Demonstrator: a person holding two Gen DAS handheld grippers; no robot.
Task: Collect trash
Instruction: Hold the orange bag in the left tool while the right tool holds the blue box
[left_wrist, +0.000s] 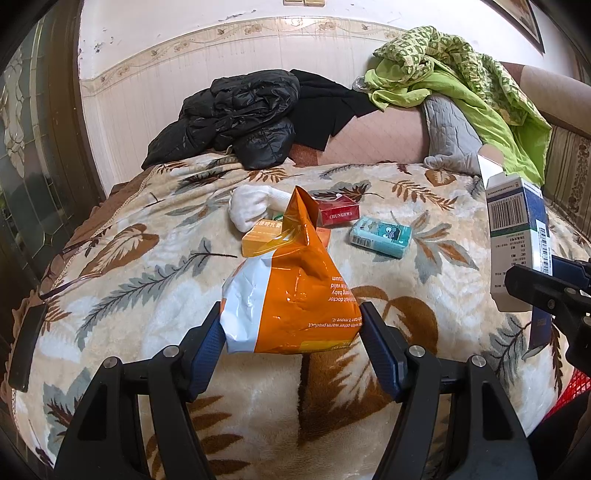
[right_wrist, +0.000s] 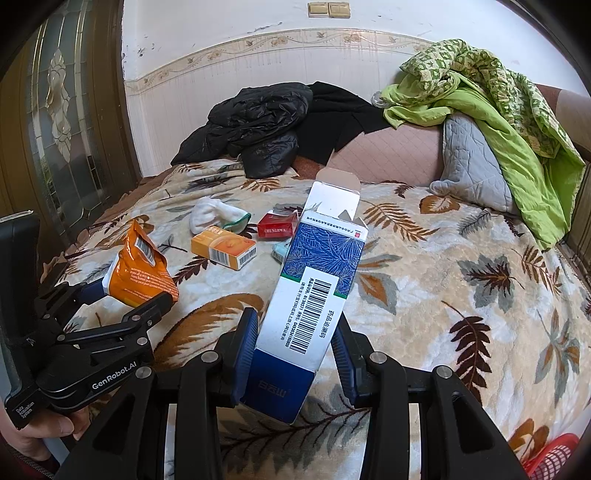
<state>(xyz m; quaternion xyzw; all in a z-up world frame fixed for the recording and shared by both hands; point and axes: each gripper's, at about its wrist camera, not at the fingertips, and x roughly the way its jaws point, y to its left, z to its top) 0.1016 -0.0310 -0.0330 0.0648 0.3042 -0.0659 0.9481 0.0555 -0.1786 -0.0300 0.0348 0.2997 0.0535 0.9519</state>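
Observation:
My left gripper (left_wrist: 291, 328) is shut on a crumpled orange and white pouch (left_wrist: 295, 288), held just above the leaf-patterned blanket (left_wrist: 147, 280). My right gripper (right_wrist: 295, 343) is shut on a blue and white carton (right_wrist: 317, 280) whose top flap stands open. In the right wrist view the left gripper (right_wrist: 122, 295) and its pouch (right_wrist: 140, 273) are at the left. The carton (left_wrist: 517, 236) shows at the right of the left wrist view. On the blanket beyond lie an orange box (right_wrist: 223, 247), a red cigarette pack (right_wrist: 277, 227), a teal tissue pack (left_wrist: 380, 236) and a white sock (right_wrist: 214, 218).
A black jacket (left_wrist: 240, 118) is heaped at the far side by the wall. A green cloth (right_wrist: 480, 92) drapes over a grey pillow (right_wrist: 469, 162) at the far right. A red mesh basket (right_wrist: 554, 454) peeks in at the lower right. A glazed door (right_wrist: 59, 129) stands on the left.

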